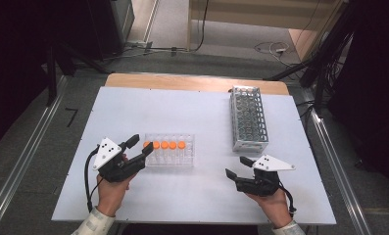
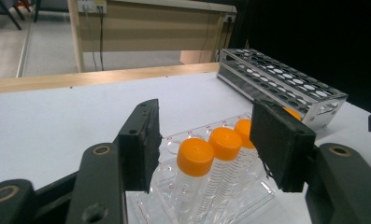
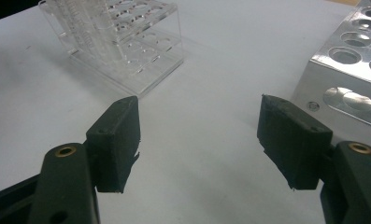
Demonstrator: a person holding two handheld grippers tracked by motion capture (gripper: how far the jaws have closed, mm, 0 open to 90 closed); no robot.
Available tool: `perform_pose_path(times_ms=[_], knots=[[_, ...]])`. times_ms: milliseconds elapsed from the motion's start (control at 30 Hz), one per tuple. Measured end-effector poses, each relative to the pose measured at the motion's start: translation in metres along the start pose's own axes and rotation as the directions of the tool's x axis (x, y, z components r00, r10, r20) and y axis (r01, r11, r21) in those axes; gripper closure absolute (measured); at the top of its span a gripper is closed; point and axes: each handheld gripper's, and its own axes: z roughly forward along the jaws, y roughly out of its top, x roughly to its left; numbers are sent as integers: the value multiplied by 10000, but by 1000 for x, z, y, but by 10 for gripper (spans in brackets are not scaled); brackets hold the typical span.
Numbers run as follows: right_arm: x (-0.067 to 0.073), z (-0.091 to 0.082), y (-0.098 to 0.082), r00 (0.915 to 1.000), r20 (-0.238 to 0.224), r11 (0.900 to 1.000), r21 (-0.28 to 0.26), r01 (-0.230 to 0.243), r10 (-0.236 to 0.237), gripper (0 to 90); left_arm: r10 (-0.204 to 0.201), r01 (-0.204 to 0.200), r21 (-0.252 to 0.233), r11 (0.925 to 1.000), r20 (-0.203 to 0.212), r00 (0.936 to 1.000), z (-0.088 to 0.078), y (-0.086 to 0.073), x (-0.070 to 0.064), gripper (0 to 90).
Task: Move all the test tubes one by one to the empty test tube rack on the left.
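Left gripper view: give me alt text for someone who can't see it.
The open left gripper frames a row of orange-capped tubes standing in a clear rack on a white table, pads off the nearest cap. A metal rack lies beyond at right.

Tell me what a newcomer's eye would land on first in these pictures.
First, the row of orange-capped tubes standing in the clear rack at the middle of the white table, the only bright colour. The open left gripper sits at the rack's left end, jaws either side of the nearest tube. To the right, the metal rack gleams beyond the open right gripper.
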Motion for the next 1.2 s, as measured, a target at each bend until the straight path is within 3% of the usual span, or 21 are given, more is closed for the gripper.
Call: perform_pose_path(times_ms=[367, 800, 1033, 1200], knots=[[-7, -3, -2, 9996, 268, 9999, -53, -123, 124, 284, -2, 5, 120, 9999, -247, 9997, -10, -6, 1, 354], [-25, -24, -10, 9944, 884, 9979, -348, -546, 575, 278, 31, 9, 493, 9988, -818, 9966, -30, -24, 8, 275], [-38, -40, -19, 9867, 1392, 9955, -555, -770, 841, 269, -70, 141, 541, 9984, -1294, 9916, -39, -31, 18, 250], [-51, -51, -29, 9740, 1934, 9921, -663, -1068, 1178, 266, -123, 227, 632, 9977, -1614, 9868, -44, -36, 27, 242]])
